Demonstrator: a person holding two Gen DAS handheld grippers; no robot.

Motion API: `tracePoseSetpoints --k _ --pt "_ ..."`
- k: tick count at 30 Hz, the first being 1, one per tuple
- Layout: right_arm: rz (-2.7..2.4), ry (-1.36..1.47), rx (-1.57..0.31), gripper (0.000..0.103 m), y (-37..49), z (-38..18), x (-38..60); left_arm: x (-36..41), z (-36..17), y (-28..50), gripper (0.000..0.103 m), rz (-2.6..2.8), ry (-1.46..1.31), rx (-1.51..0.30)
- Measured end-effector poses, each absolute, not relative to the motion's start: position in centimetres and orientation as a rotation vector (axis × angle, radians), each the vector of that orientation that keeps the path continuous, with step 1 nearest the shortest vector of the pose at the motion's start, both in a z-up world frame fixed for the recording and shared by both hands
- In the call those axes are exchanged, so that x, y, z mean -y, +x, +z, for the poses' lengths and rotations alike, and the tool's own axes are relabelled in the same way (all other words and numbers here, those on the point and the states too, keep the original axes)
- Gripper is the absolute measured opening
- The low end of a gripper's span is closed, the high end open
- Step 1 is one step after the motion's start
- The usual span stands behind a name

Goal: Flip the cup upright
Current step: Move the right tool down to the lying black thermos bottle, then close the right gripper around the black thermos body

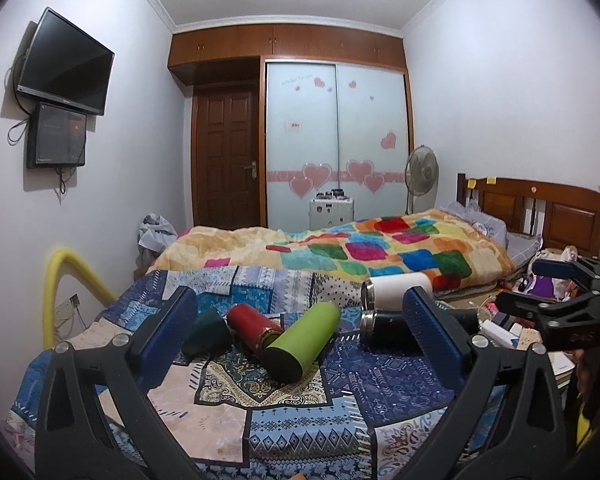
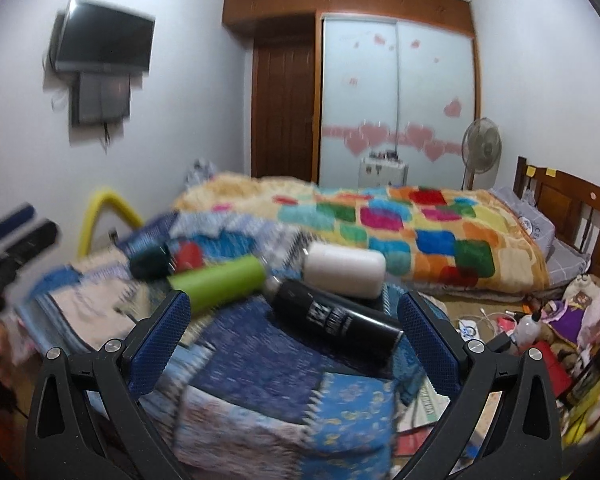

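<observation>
The left gripper (image 1: 300, 320) hangs over the green cup (image 1: 302, 342), fingers wide apart. The right gripper (image 2: 294, 326) hangs low by the black cup (image 2: 336, 320), fingers apart too, holding nothing.

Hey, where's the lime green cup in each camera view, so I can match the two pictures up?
Left wrist view: the lime green cup lies on its side at centre, between the gripper's fingers, base toward the camera.
Right wrist view: it lies left of centre, above the left finger, blurred.
Shared landmark: the black cup lying just right of it, in front of the white cup.
</observation>
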State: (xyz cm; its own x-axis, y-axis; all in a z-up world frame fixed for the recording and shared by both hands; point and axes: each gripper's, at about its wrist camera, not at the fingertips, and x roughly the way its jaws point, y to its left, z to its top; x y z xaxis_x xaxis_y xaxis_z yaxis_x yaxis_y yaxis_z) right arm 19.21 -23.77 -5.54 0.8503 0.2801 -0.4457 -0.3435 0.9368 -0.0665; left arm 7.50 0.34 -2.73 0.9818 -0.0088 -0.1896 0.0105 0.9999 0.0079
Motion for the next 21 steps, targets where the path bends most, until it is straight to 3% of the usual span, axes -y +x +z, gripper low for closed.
tracePoseSetpoints --k 21 --pt "0.532 -0.395 -1.012 0.103 36.1 -14.4 23.1 0.8 -10.3 18.3 0.103 -0.056 0.048 -0.408"
